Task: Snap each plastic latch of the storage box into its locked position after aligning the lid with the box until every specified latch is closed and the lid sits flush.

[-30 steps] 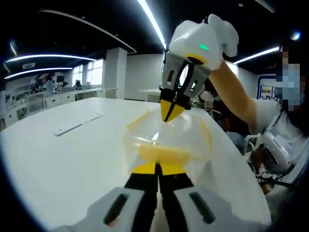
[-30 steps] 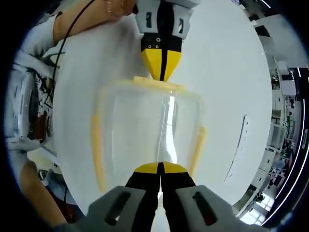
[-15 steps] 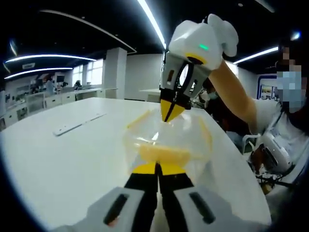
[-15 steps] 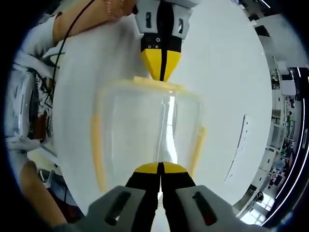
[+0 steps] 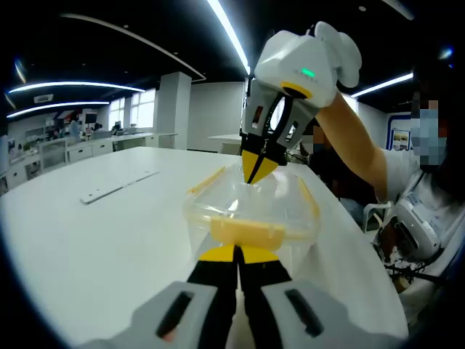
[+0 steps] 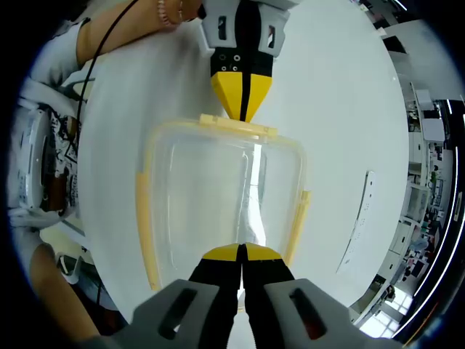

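Left tongs (image 5: 237, 253) are closed, tips at the near yellow latch (image 5: 245, 231) of the storage box (image 5: 251, 207) on the white bench (image 5: 94, 240). Beyond it, we see the right tongs (image 5: 256, 167) closed, tips meeting the far edge.

text: none legible | labels: none | brands: none | numbers: none | signs: blue wall poster (image 5: 400, 138), print too small to read

Left gripper view: white round table (image 5: 94, 247) spans the lower half. White cabinets (image 5: 80, 149) at 9 o'clock, windows (image 5: 134, 109) beside a white pillar (image 5: 173, 109). Ceiling light strips (image 5: 229, 33) at 12 o'clock.
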Demonstrator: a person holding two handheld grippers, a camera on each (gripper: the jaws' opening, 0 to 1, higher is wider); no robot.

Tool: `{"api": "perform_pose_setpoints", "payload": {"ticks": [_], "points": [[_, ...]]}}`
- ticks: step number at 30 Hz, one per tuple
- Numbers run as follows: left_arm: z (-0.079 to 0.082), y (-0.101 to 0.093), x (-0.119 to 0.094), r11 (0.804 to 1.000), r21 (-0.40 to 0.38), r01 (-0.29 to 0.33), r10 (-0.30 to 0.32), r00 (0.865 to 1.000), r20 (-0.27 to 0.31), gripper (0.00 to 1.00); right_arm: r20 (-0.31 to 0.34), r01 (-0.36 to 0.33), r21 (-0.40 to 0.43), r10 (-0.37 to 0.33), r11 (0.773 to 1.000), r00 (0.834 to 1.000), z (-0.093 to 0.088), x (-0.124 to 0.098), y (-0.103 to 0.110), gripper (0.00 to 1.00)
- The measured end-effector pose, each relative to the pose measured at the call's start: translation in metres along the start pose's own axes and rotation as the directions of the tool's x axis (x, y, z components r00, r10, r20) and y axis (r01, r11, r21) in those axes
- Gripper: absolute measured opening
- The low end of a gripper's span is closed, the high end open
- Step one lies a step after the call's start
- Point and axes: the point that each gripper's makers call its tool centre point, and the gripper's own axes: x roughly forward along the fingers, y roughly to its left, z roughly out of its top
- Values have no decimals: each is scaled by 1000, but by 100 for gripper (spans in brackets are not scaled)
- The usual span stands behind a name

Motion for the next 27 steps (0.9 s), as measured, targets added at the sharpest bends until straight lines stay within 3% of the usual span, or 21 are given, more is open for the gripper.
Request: {"api": "perform_pose_setpoints", "payload": {"ticks": [27], "points": [[0,-1,-1,1000,1,-2,2,1000,-1,0,-3,6,2,-6,1000,1000,0,0,1,0]]}}
